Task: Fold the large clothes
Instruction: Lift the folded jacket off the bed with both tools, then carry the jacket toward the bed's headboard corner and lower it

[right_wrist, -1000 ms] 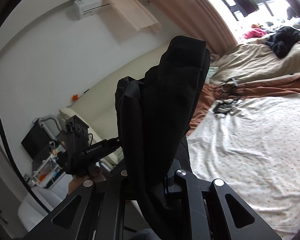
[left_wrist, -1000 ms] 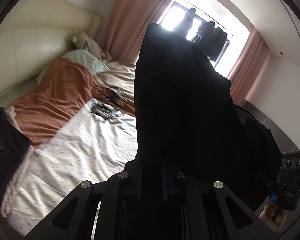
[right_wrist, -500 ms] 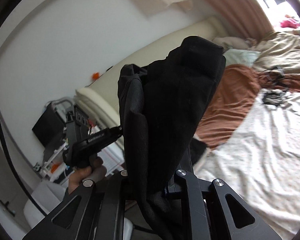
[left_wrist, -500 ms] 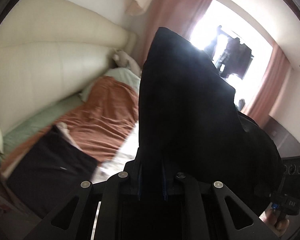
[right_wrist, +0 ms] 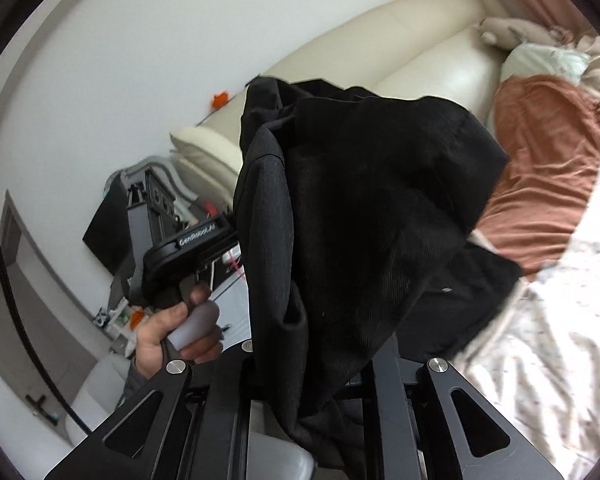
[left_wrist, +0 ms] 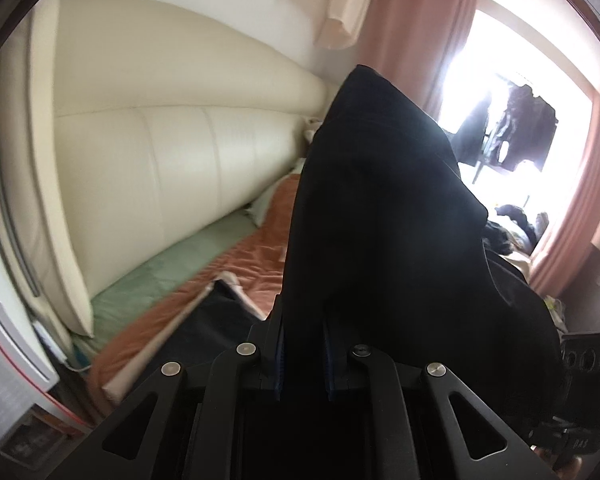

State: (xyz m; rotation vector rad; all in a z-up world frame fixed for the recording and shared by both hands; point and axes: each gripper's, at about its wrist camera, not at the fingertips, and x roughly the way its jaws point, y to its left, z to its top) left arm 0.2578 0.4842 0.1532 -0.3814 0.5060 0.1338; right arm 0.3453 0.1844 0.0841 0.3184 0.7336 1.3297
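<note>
A large black garment [left_wrist: 380, 220] stands draped over my left gripper [left_wrist: 304, 354], which is shut on a fold of it between the blue pads. In the right wrist view the same black garment [right_wrist: 360, 220] hangs bunched over my right gripper [right_wrist: 312, 364], which is shut on the cloth with its fingertips hidden under it. The garment is held up in the air between both grippers, above the bed's edge. A hand [right_wrist: 180, 328] grips the left tool's handle at the left of that view.
A cream padded headboard [left_wrist: 160, 160] runs behind an orange blanket [left_wrist: 256, 256] and a green sheet [left_wrist: 172, 272]. Another dark garment [right_wrist: 472, 280] lies flat on the bed's near corner. A patterned white sheet [right_wrist: 560, 340] spreads to the right. A shelf with clutter [right_wrist: 116, 312] stands left.
Both views have swung left, from the window and mid-bed toward the headboard and the bed's corner. The black garment has stayed clamped in both grippers.
</note>
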